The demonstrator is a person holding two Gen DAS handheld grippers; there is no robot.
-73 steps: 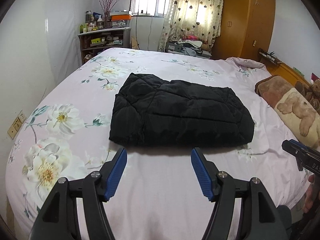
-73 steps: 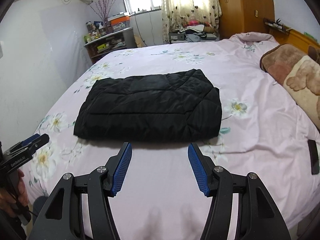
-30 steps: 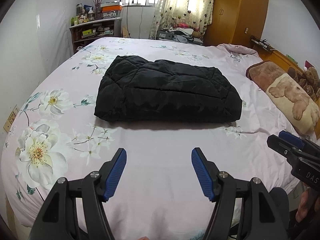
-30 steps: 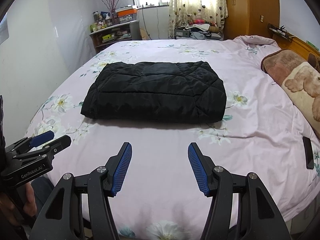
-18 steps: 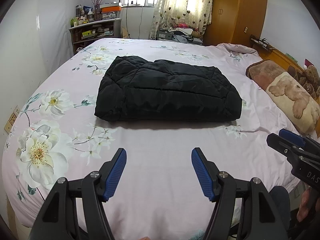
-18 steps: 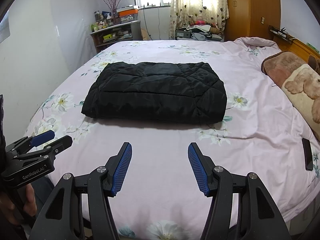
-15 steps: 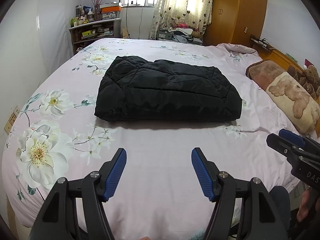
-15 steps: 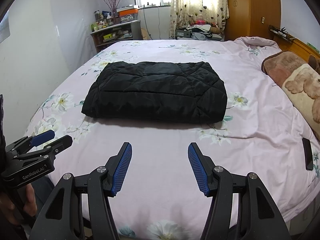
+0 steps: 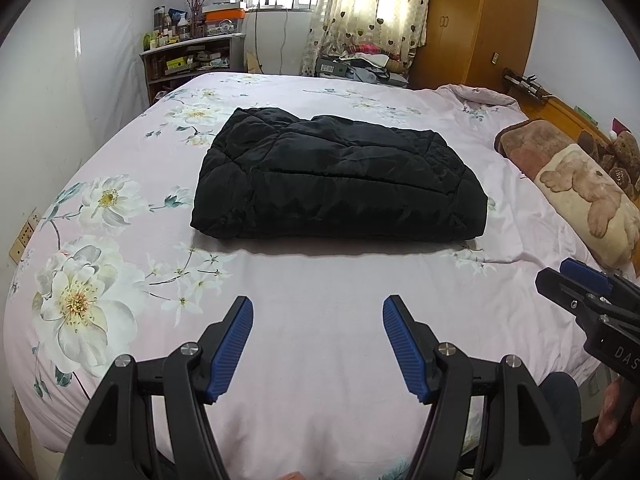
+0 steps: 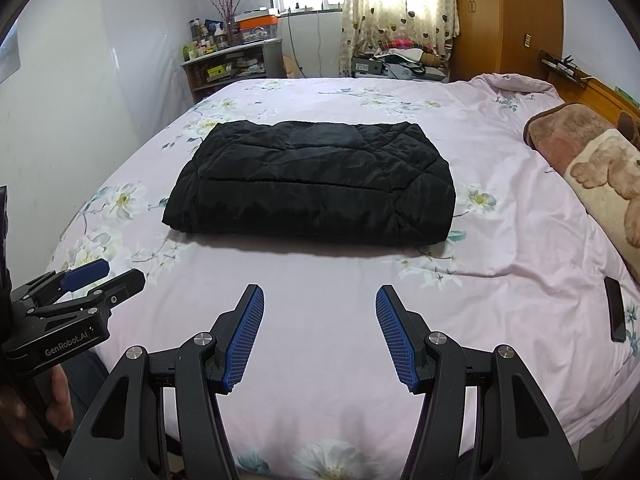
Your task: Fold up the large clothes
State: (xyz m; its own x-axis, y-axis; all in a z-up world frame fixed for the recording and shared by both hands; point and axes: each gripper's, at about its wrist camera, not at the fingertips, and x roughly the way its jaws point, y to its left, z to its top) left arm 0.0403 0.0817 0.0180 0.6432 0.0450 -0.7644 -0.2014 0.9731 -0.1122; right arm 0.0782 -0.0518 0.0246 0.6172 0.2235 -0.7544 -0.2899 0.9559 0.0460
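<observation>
A black quilted jacket (image 9: 340, 184) lies folded into a thick rectangle on the pink floral bedspread (image 9: 320, 344), roughly in the middle of the bed. In the left wrist view the left gripper (image 9: 318, 316) hangs over the near part of the bed, its blue-padded jaws spread wide with only bare sheet between them; the jacket sits at twelve o'clock from it, well apart, its folded near edge facing the fingertips. The right gripper (image 9: 580, 284) enters this view at about three o'clock, beside a hand at the lower right edge.

In the right wrist view the right gripper (image 10: 320, 304) is likewise wide open and holds nothing. The jacket (image 10: 312, 188) lies at twelve o'clock from it, a strip of bedspread (image 10: 320, 380) between pads and cloth. The left gripper (image 10: 104, 276) shows at nine o'clock, low on the left edge, clear of the jacket. A bear-print pillow (image 10: 600, 184) rests at two o'clock, and a dark phone (image 10: 615, 309) lies on the sheet at three o'clock.
</observation>
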